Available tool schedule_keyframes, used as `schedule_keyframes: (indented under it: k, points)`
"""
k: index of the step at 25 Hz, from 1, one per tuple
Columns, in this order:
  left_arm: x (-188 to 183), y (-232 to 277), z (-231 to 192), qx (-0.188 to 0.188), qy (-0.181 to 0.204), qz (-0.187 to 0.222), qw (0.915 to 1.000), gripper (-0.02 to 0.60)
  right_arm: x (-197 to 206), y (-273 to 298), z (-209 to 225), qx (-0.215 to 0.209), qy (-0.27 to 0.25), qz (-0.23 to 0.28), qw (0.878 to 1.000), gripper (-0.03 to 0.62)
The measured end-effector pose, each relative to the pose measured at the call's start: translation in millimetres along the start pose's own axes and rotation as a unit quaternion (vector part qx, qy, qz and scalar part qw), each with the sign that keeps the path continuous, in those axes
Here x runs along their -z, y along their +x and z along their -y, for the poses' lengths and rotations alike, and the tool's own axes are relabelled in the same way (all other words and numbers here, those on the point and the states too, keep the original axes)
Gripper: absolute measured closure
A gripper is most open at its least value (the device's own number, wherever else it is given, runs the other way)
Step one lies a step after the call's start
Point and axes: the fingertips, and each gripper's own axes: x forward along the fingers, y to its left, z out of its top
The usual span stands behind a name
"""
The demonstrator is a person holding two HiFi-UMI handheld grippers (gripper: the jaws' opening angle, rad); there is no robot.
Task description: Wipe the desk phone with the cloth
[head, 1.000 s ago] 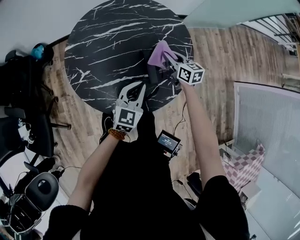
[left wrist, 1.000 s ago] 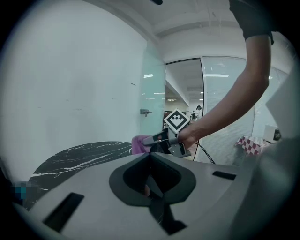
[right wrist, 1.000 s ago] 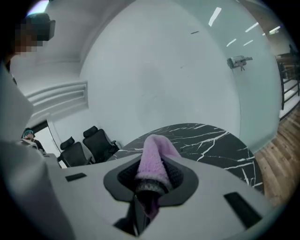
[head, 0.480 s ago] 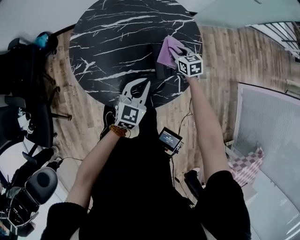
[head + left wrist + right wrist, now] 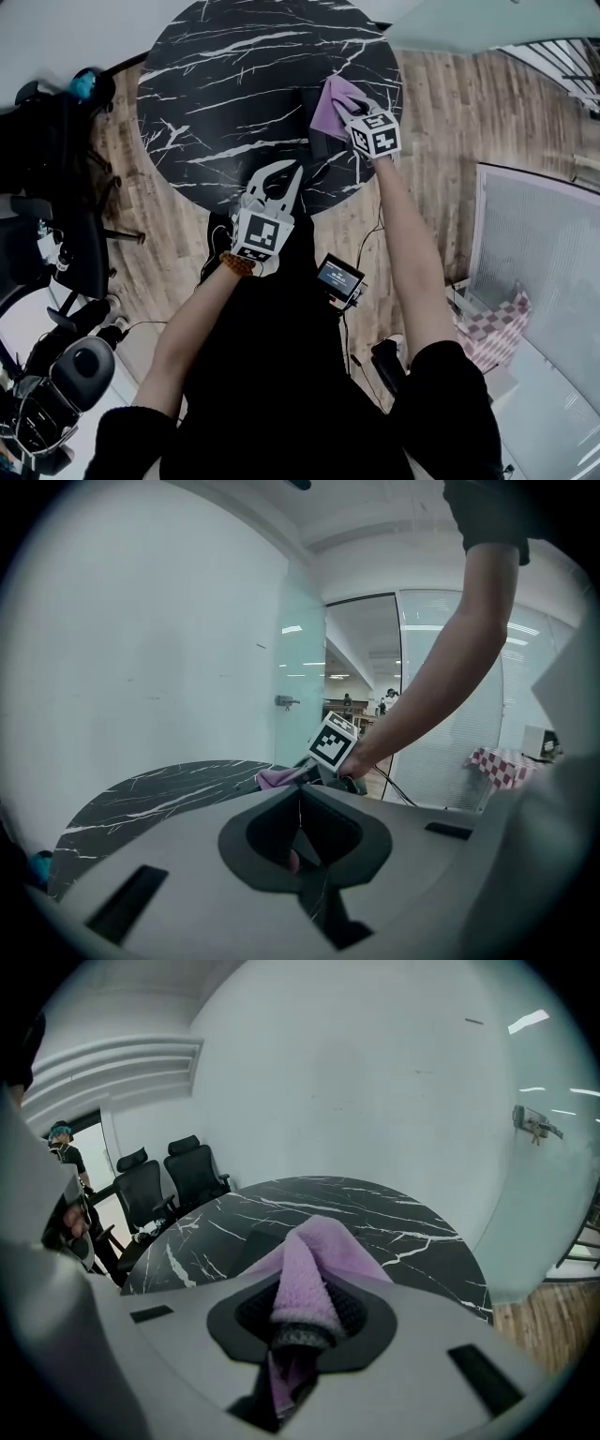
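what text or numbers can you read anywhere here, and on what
No text can be read.
Screen at the waist: lit, too small to read.
Cubes on left claw and right claw: square patterns only, no letters.

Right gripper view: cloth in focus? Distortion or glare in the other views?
Right gripper view: cloth in the right tongs is sharp, fisheye bends the wall, corners dark. Head view: even light, table sharp, edges stretched. Left gripper view: foreground soft, bright glazing behind.
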Motion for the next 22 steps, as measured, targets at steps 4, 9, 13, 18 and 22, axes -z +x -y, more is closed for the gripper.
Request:
schedule_keyframes:
  k: [4, 9, 13, 18, 22]
  points:
    - [-0.3, 0.9, 5.3, 0.006, 0.002, 0.001, 1.0000, 0.568, 9.0, -1.4, -5.8, -0.008, -0.003, -0.003, 1.000, 0.520]
    - [-5.1, 2.1, 12.4, 0.016, 0.009, 0.010, 0.9998, 0.568, 26.2, -5.0, -14.6, -0.016, -0.002, -0.014, 1.000, 0.520]
    - [-6.3, 1.9, 15.9, 0.019, 0.014, 0.005, 0.9997, 0.568, 36.7, -7.4, -20.2, -0.018, -0.001, -0.017, 1.000, 0.520]
    - [-10.8, 2.6, 19.9, 0.026, 0.026, 0.004, 0.9993, 0.568, 41.7, -8.5, -21.0, -0.020, -0.003, -0.018, 1.000, 0.520]
    - [-11.6, 2.7, 20.4, 0.028, 0.031, 0.002, 0.9991, 0.568, 47.6, -9.5, -22.7, -0.024, 0.000, -0.018, 1.000, 0.520]
